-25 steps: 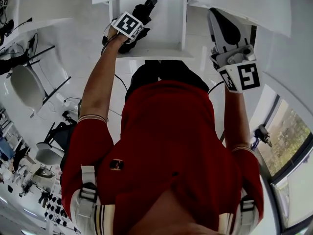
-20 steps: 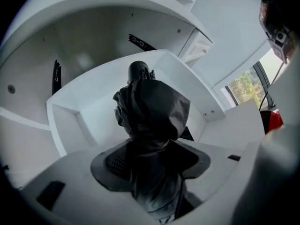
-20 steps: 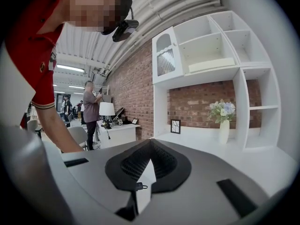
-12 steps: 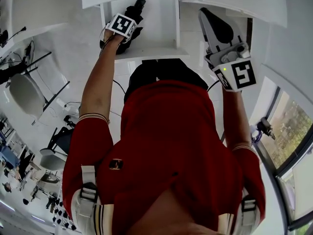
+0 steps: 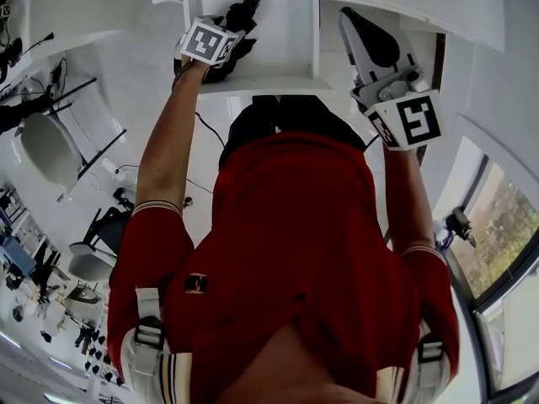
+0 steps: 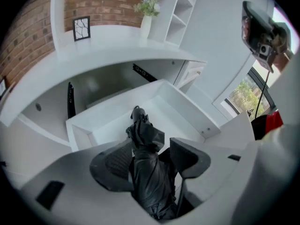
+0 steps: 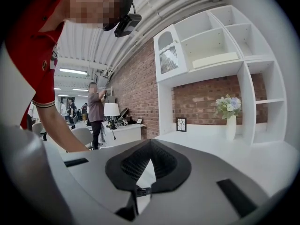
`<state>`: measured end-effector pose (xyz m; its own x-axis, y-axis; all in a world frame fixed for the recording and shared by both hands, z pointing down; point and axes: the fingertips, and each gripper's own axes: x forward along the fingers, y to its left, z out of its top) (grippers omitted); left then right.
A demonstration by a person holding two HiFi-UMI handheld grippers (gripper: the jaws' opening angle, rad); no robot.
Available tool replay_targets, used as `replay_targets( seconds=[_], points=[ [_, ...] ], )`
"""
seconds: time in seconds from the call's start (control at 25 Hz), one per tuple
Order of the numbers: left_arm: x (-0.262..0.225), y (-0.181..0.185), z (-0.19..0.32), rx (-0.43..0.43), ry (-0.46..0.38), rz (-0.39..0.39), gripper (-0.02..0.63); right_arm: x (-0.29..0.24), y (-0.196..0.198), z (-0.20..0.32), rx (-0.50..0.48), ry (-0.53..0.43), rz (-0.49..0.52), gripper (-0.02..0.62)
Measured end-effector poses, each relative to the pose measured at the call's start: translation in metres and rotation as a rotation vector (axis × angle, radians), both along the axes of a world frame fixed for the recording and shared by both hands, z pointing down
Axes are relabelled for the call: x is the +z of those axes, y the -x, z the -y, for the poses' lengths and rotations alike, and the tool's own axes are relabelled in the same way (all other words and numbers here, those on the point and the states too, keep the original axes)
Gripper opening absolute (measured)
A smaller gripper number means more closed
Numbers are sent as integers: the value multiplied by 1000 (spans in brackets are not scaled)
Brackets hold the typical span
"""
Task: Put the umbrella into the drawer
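A black folded umbrella [image 6: 146, 172] is clamped between the two dark pads of my left gripper [image 6: 151, 146], its tip pointing down at the open white drawer [image 6: 180, 118] below. In the head view the left gripper [image 5: 227, 34] holds the umbrella [image 5: 242, 13] over the drawer [image 5: 290, 53], which is pulled out from under a white counter. My right gripper [image 5: 358, 28] is raised to the right of the drawer, apart from it. In the right gripper view its jaws [image 7: 150, 146] meet at the tips with nothing between them.
On the white counter [image 6: 108, 43] above the drawer stand a vase of flowers [image 6: 147, 6] and a framed picture [image 6: 81, 28] against a brick wall. Chairs [image 5: 46, 146] stand on the floor to the left. A window [image 5: 497, 259] is at the right.
The left gripper and the umbrella have shifted slightly to the right above the drawer. The right gripper stays raised, its jaws closed.
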<state>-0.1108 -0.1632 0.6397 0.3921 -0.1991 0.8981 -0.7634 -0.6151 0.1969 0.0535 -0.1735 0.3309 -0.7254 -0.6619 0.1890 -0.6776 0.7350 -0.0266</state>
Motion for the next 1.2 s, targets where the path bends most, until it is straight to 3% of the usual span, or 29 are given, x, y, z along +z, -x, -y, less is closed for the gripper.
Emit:
replay_targets(
  seconds=[0.36, 0.48, 0.56, 0.68, 1.0, 1.2],
  points=[
    [-116, -15, 10, 24, -333, -171, 238, -5, 19, -9, -55, -12, 38, -2],
    [-161, -14, 11, 9, -436, -226, 164, -8, 28, -11, -78, -11, 60, -2],
    [-195, -13, 11, -1, -513, -258, 76, -12, 34, -13, -94, -13, 78, -2],
    [-242, -11, 8, -35, -619, -316, 25, -20, 44, -17, -120, -21, 104, -2],
    [-346, -4, -16, -153, -866, -500, 6, -41, 79, -37, -203, -49, 158, -2],
    [-383, 4, -32, -199, -1005, -559, 6, -54, 87, -49, -215, -69, 188, -2]
  ],
)
